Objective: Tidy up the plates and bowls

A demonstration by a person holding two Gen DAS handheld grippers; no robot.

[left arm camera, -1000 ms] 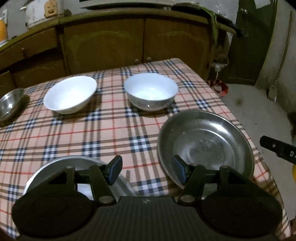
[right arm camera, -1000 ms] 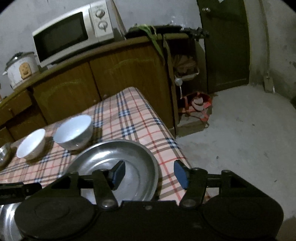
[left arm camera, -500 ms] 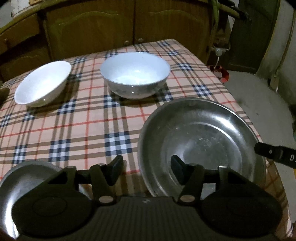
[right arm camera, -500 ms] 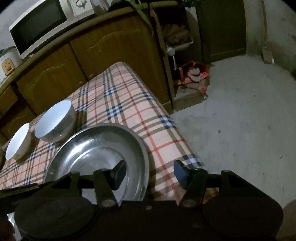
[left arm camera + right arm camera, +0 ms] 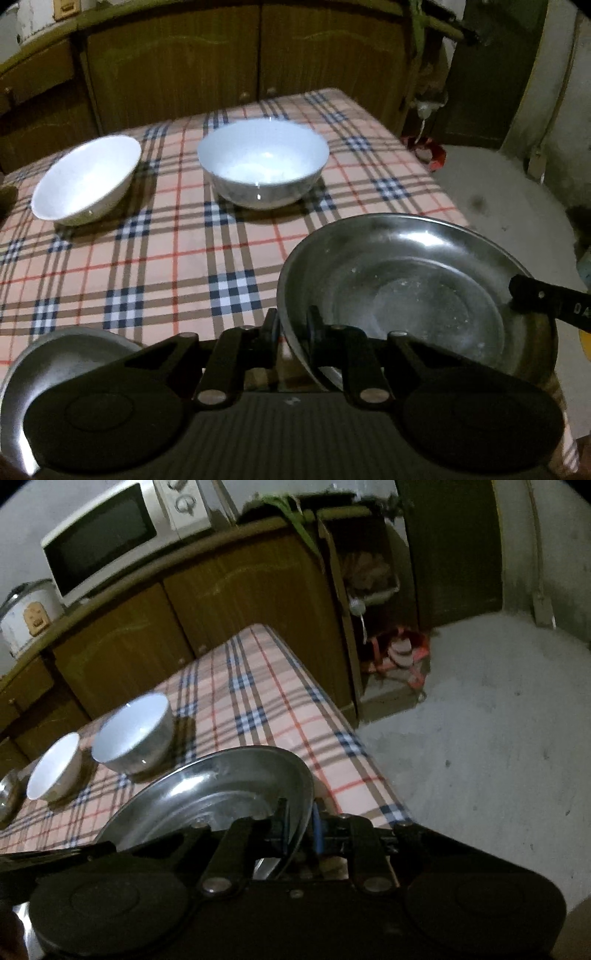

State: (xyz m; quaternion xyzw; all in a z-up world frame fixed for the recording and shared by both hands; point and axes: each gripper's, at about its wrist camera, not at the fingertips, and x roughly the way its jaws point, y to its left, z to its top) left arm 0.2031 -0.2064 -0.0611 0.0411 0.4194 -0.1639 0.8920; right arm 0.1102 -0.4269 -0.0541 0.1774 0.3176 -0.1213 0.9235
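a: what do the tools look like?
b: the left gripper point(image 5: 291, 326) is matte black, with two round discs at its base, a ribbed plate between them and silver pivot screws on the linkage bars.
a: and the other?
b: the right gripper point(image 5: 301, 827) has the same build, with blue pads point(image 5: 316, 829) on its fingers.

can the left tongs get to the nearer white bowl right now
Probably not as things stand. The left tongs have just closed on the rim of the steel plate, which the right tongs also grip. The white bowl sits unobstructed beyond on the tablecloth.
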